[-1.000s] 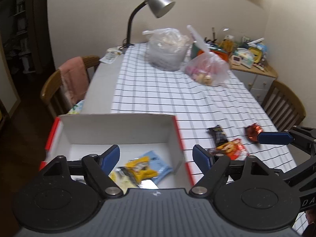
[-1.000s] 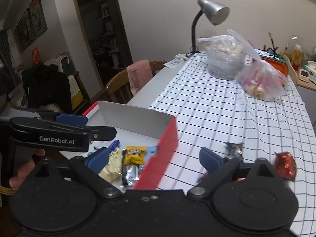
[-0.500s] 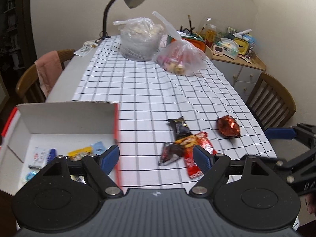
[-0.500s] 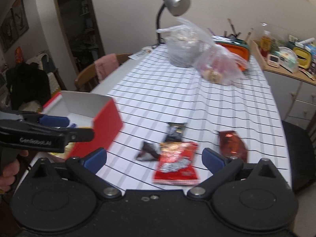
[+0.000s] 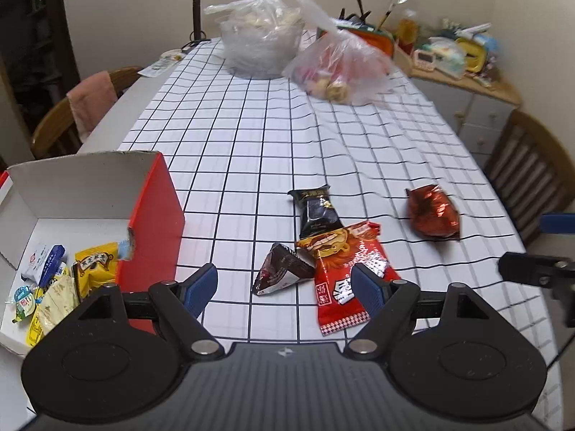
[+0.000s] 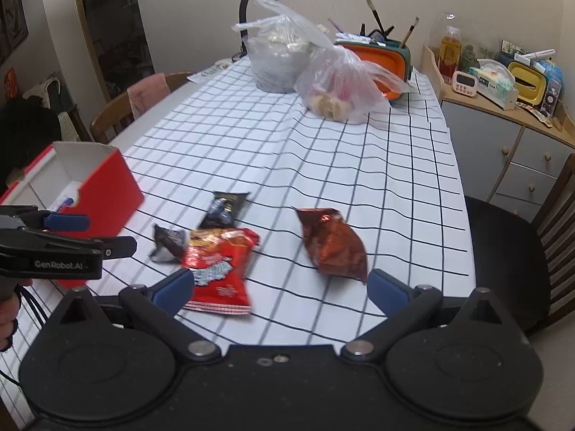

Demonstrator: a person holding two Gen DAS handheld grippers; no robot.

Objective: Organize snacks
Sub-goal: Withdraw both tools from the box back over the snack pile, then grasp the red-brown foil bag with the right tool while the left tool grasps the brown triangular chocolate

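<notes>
Left wrist: red box [image 5: 154, 222] beside 4 snacks [image 5: 345, 273].

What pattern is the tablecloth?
White tablecloth with a black grid of thin lines; clearest in the right wrist view.

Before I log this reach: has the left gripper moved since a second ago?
Yes. The left gripper has swung right, from over the red box to over the snacks on the checked cloth.
</notes>
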